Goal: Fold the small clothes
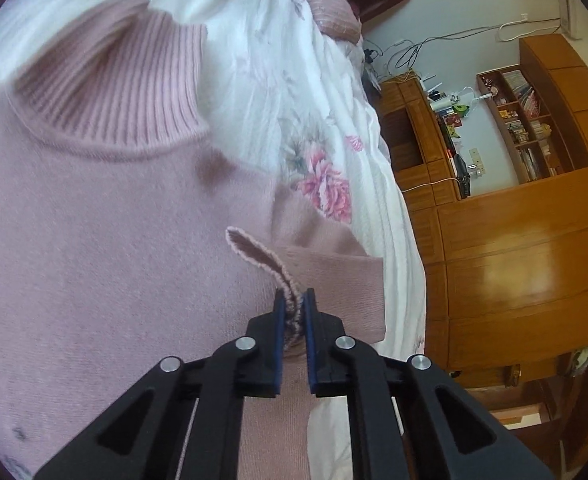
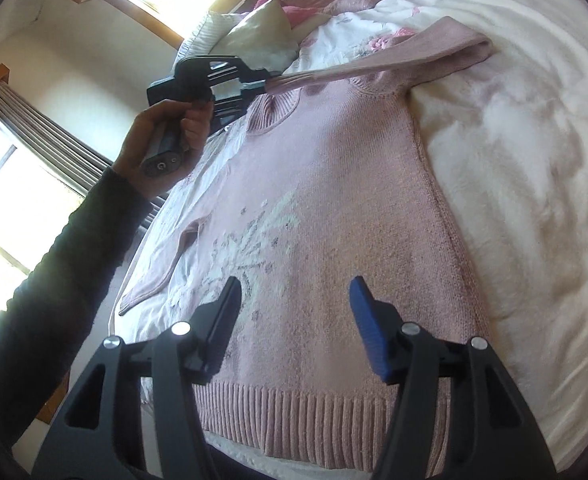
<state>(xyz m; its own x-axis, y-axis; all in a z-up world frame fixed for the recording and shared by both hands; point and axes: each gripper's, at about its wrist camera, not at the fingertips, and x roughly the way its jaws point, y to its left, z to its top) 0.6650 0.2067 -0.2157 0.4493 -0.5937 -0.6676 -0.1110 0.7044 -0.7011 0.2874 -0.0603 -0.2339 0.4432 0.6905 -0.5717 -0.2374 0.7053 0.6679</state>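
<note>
A pink knit sweater [image 2: 334, 208] with a pale flower pattern lies flat on the bed, ribbed hem nearest me, ribbed collar [image 1: 113, 92] at the far end. My left gripper [image 1: 294, 304] is shut on the cuff of one sleeve [image 1: 330, 268]. In the right wrist view that left gripper [image 2: 267, 80] holds the sleeve [image 2: 414, 50] stretched across the collar area. The other sleeve [image 2: 165, 264] lies spread out to the left. My right gripper [image 2: 296, 292] hangs open just above the sweater's lower part, nothing between its fingers.
The bed has a white floral cover [image 1: 318, 140] and a white fleece blanket [image 2: 514, 180] on the right. Pillows [image 2: 253, 28] lie at the head. Wooden cabinets and shelves [image 1: 514, 220] stand beside the bed. Windows with a curtain [image 2: 41, 136] are on the left. A hand [image 2: 161, 148] in a dark sleeve holds the left gripper.
</note>
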